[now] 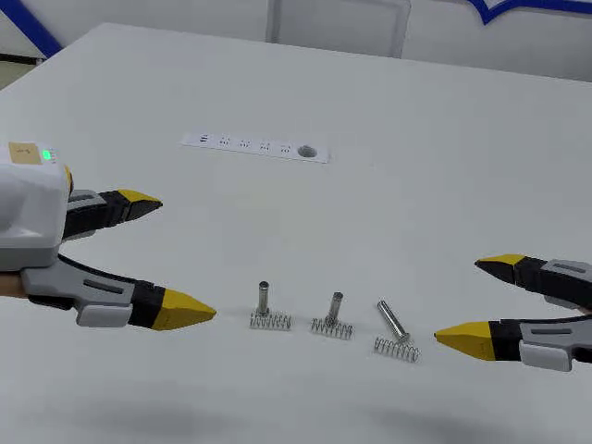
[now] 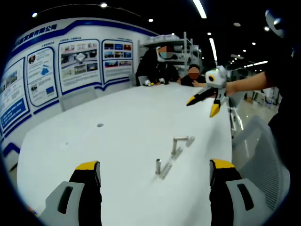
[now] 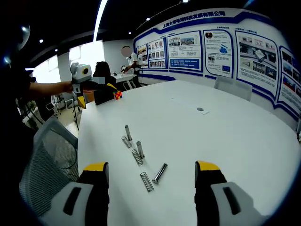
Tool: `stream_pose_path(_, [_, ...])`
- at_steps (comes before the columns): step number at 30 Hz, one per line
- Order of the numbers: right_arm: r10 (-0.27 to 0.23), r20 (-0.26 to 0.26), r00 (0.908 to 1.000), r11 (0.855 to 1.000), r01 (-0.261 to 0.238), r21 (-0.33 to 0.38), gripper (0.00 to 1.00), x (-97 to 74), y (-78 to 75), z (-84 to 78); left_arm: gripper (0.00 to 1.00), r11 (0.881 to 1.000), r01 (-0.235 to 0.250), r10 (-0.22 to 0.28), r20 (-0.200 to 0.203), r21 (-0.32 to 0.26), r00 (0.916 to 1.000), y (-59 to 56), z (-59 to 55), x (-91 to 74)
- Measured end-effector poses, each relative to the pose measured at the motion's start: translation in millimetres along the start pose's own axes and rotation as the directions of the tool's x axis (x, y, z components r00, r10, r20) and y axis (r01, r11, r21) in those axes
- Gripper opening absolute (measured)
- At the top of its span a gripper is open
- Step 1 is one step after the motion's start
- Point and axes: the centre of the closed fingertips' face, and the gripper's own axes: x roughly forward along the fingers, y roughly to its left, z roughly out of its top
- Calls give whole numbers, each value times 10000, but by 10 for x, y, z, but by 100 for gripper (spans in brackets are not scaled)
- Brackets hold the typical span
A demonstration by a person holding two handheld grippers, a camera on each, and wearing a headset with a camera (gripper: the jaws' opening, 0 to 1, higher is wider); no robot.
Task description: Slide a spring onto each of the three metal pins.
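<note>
Head view: white table [image 1: 388,129], with a power strip [image 1: 254,146] at 12 o'clock, well apart from the work. The parts sit in a row at 6 o'clock: left pin [image 1: 264,298] upright, mid pin [image 1: 335,308] about upright, right pin [image 1: 392,320] lying flat and slanted. Each has a spring at its foot on the near side: left spring [image 1: 270,321], mid spring [image 1: 332,328], right spring [image 1: 397,349]; cannot tell whether they touch. The pairing looks deliberate, one spring per pin. No pin wears one, so the task reads as not yet begun. No tray or box here; every part lies loose on the tabletop. At 9 o'clock the left gripper [image 1: 176,256] has its jaws spread wide and holds nothing. At 4 o'clock the right gripper [image 1: 460,299] is likewise spread and empty. Both flank the row and point in at it, likely poised for a pick. Left gripper view: own jaws apart at 7 and 5 o'clock, left pin [image 2: 158,165] nearest between them, right pin [image 2: 181,138] farthest, right gripper [image 2: 201,107] beyond at 2 o'clock. Right gripper view: own jaws apart, right pin [image 3: 160,173] nearest at 6 o'clock with right spring [image 3: 146,181] just beside it, mid pin [image 3: 140,149] and left pin [image 3: 128,133] farther off, left gripper [image 3: 96,94] at 10 o'clock. The fallen pin probably needs steadying by one gripper while the other threads its spring.
</note>
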Motion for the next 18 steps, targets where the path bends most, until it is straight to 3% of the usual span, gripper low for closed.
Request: stream_pose_path(18, [-37, -603, 9982, 10000, 33, -63, 60, 377, -74, -86, 96, 9996, 142, -146, -173, -226, 9997, 62, -105, 75])
